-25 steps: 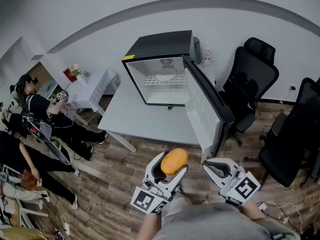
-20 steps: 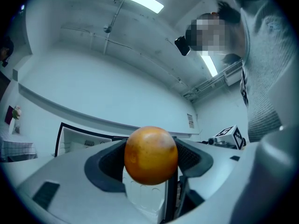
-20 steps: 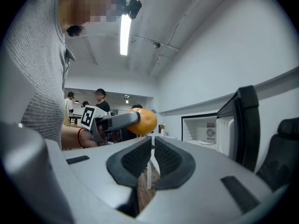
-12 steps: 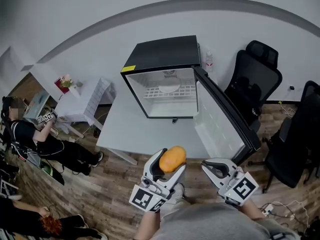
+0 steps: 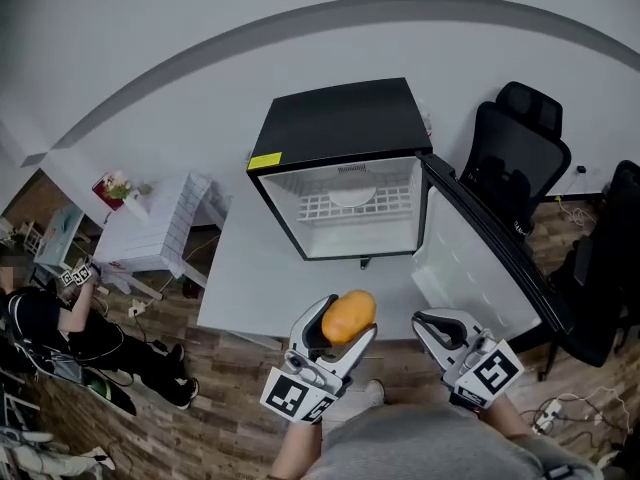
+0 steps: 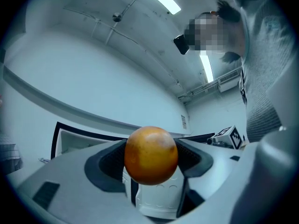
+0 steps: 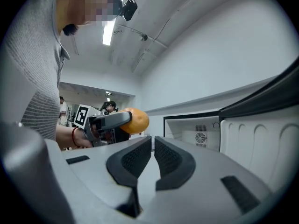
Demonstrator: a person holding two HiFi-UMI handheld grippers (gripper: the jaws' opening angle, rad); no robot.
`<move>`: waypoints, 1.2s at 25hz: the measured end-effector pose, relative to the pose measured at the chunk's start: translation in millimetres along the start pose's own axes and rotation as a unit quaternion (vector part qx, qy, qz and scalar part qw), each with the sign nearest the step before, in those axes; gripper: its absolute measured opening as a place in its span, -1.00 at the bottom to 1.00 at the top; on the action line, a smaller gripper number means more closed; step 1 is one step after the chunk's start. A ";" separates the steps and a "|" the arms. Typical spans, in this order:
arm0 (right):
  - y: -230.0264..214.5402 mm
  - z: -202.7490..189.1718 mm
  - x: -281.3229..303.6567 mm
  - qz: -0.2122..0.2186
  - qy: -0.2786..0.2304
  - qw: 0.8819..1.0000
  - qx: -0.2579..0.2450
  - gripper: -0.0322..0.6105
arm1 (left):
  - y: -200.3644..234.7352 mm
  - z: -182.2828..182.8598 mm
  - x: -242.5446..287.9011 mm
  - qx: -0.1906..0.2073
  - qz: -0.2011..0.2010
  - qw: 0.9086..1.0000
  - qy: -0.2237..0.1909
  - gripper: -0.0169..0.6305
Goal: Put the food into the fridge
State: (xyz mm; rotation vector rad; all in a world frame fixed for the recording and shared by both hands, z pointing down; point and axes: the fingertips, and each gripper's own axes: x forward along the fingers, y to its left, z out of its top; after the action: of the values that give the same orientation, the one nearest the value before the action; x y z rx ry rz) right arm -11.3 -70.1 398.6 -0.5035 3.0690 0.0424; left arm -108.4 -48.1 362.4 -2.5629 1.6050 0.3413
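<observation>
While we grip the orange [image 6: 151,154] between the wide-spread jaws of the left gripper [image 5: 346,320], the pads press it on both sides and hold it clear of any surface. In the head view it hangs over the near edge of the white table [image 5: 250,278], in front of the fridge [image 5: 340,128] and well apart from it. The black-topped fridge stands on the table's far part, and its door [image 5: 490,258] is swung open to the right. Inside we see a white wire shelf [image 5: 360,203]. Our right gripper [image 7: 153,148] is just right of the left one. Its jaws are all but together, with nothing between them. A black office chair [image 5: 515,158] stands to the far right.
</observation>
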 end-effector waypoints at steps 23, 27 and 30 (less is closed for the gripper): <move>-22.2 -12.0 82.6 -0.048 0.005 0.999 0.004 -0.86 | 93.3 -22.8 22.5 -0.023 -0.041 0.999 0.002 0.05; -24.6 -10.3 86.1 -0.043 0.006 0.999 0.000 -0.86 | 103.0 -27.2 31.4 -0.027 -0.040 0.999 -0.001 0.05; -26.1 -11.2 87.6 -0.043 0.010 0.999 0.000 -0.86 | 111.3 -33.7 39.9 -0.032 -0.042 0.999 0.001 0.05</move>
State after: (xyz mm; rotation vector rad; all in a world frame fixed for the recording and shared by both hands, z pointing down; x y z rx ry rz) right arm -86.3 -123.2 406.1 -0.6376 3.0627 0.0366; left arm -186.9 -138.7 389.4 -2.6679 1.5060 0.3878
